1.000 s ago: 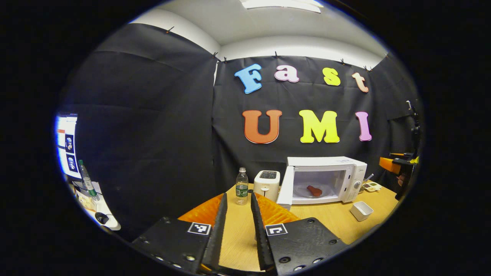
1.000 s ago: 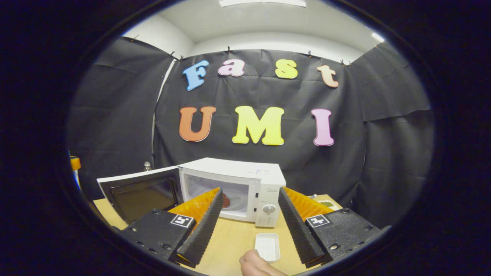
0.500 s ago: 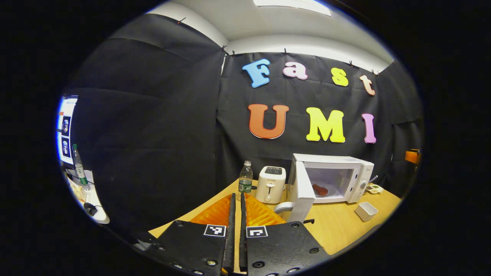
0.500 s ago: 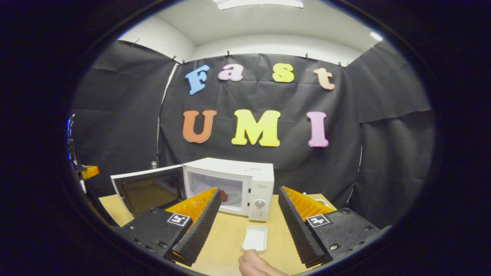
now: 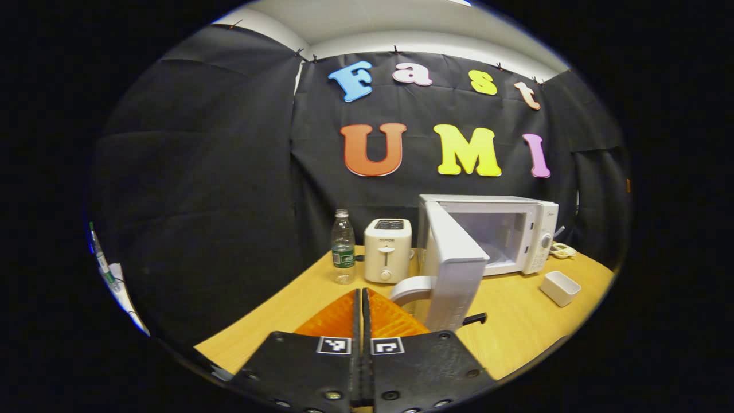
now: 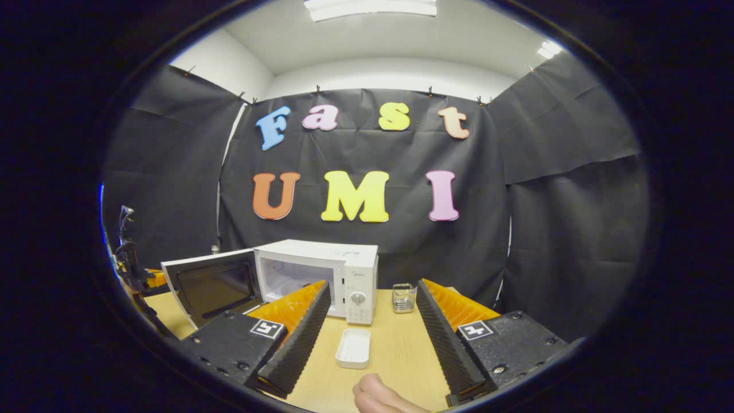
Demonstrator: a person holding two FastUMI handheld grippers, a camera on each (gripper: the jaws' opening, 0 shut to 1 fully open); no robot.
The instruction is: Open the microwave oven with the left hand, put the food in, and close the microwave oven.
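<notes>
- The step in hand looks like the last one, closing the door: the microwave oven (image 5: 487, 235) stands at the back of the wooden surface (image 5: 516, 338) with its door (image 5: 456, 269) swung out on the hinge side.
- In the left gripper view the door is seen nearly edge-on, its curved handle (image 5: 410, 287) on the near edge, just beyond the left claw (image 5: 362, 298).
- The left claw has its two fingers pressed flat together with nothing between them. It sits low over the surface, close to the handle; I cannot tell whether it touches the door.
- The right claw (image 6: 373, 304) is spread wide and carries nothing. It hangs back over the surface above a small white tray (image 6: 354, 347), with part of a hand (image 6: 378, 397) at the bottom of the right gripper view.
- The food is not readable here: the door hides part of the cavity in the left gripper view, and the right claw's own finger covers part of it in the other. My judgement is that it already lies inside.
- The next move calls for the closed left claw to press on the door's outer face near the handle edge and sweep it round until it latches.
- A bottle (image 5: 343, 246) and a toaster (image 5: 388, 249) stand left of the oven, clear of the door's swing.
</notes>
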